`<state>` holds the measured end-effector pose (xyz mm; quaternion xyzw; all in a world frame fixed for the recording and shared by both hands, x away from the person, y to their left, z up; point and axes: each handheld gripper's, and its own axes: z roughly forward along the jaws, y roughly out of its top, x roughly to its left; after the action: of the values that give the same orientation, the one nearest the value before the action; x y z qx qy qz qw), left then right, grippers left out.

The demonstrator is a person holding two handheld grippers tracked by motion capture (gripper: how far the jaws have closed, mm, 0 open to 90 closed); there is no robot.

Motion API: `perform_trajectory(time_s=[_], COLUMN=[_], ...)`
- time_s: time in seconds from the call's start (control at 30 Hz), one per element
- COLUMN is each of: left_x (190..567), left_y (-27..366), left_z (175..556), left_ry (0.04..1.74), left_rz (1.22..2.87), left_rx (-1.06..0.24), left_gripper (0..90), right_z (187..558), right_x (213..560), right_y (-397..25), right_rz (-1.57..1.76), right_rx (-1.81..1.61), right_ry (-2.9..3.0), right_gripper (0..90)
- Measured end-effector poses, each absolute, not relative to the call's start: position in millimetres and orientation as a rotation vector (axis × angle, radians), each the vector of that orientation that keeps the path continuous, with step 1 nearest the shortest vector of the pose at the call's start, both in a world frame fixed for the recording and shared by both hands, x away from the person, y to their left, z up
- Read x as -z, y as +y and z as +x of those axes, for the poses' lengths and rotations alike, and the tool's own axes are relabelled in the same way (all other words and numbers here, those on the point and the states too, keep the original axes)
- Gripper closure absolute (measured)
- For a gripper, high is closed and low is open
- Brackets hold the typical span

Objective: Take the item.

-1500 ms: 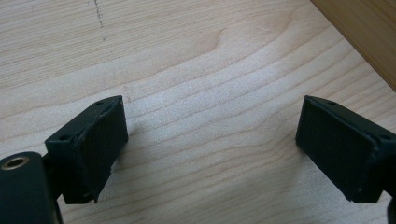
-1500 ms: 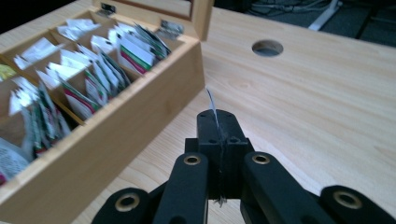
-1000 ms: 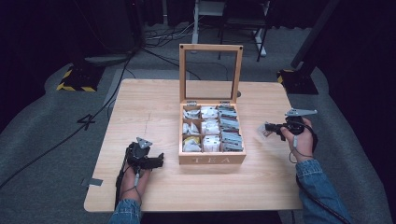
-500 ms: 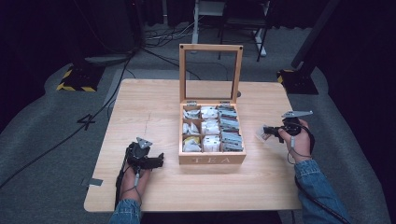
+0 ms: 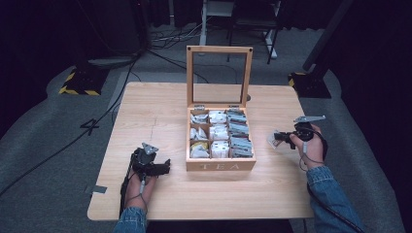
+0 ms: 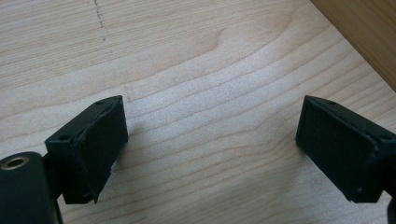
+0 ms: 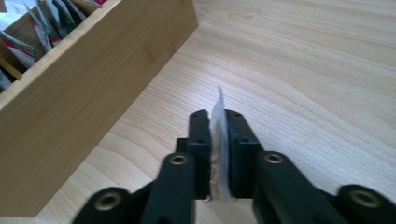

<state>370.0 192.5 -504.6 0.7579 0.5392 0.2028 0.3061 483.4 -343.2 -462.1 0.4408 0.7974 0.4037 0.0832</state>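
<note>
One thin white tea bag packet [image 7: 218, 140], edge-on with a pale printed face, is pinched between the pressed-in jaws of the right gripper [image 7: 217, 122], held above the table [image 5: 155, 107] near its right edge and just right of the wooden tea box [image 5: 221, 165]. From the high view the packet [image 5: 273, 140] shows as a small pale flat piece at the gripper's tip [image 5: 282, 138], apart from the box; the right gripper view adds the box's plain side wall [image 7: 93, 93] and packets standing inside. The left gripper [image 5: 163, 167] rests near the table's front-left corner, just left of the box, its jaws spread wide over bare wood [image 6: 210, 140], with a corner of the box [image 6: 364, 37] showing. The box's glass-paned lid [image 5: 219, 75] stands upright at its back edge.
</note>
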Motion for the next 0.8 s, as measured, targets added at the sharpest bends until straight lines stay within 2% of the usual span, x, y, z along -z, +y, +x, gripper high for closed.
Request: perform_trajectory(time_s=[0.37, 0.8], left_x=[505, 505], left_y=[192, 193], left_z=[370, 370], left_ry=[1.427, 1.427], left_rz=[2.006, 2.006], left_rx=[-0.536, -0.536], left_gripper=[9.4, 9.4], right_z=[492, 490], right_x=[470, 465], right_y=[-356, -360], right_rz=[1.34, 1.309], right_rx=[-1.165, -1.163], right_ry=[2.295, 2.246], right_gripper=[43.2, 39.4])
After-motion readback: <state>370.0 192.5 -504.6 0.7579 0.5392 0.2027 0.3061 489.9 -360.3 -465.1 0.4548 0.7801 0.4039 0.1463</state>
